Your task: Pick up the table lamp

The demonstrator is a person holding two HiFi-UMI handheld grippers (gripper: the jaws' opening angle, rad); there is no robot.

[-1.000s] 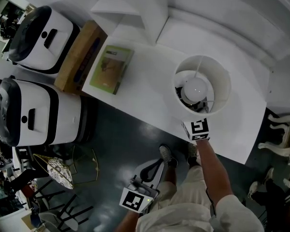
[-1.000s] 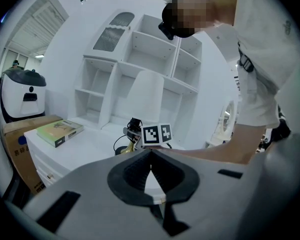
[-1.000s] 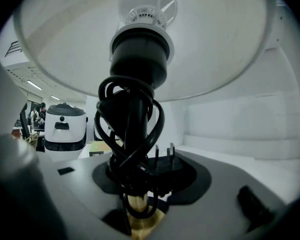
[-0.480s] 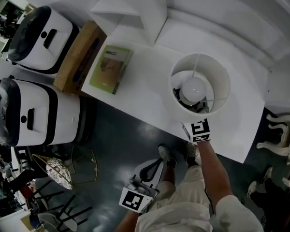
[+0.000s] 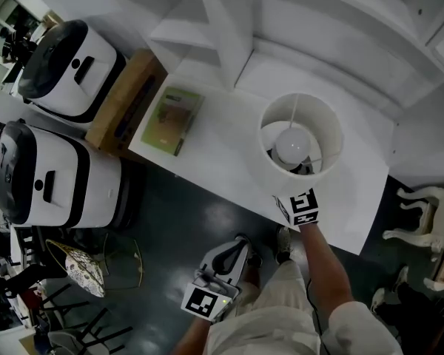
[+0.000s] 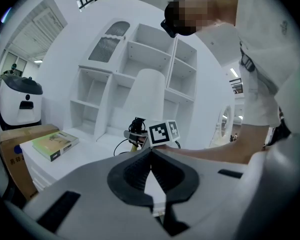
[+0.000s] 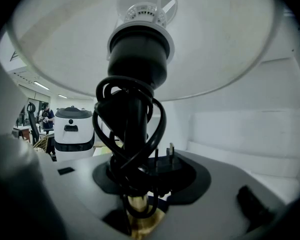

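A green book (image 5: 174,118) lies flat near one end of the white counter (image 5: 220,163). Just beside that end stands a cardboard box (image 5: 126,100), with two white-and-black machines (image 5: 68,66) beyond it.

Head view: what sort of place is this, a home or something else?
Probably a showroom or test lab, not a home: bare white shelves, two large white-and-black machines on the floor, and a cardboard box beside a white table.

**Matt shade, brass stem, black fittings**

The table lamp (image 5: 294,145) pairs a smooth matt white shade (image 7: 230,44) with a smooth black plastic socket (image 7: 138,49), rubbery black cord (image 7: 121,156) and polished brass-coloured stem (image 7: 140,219). The table (image 5: 214,150) is smooth white; the box (image 5: 122,98) is plain brown cardboard
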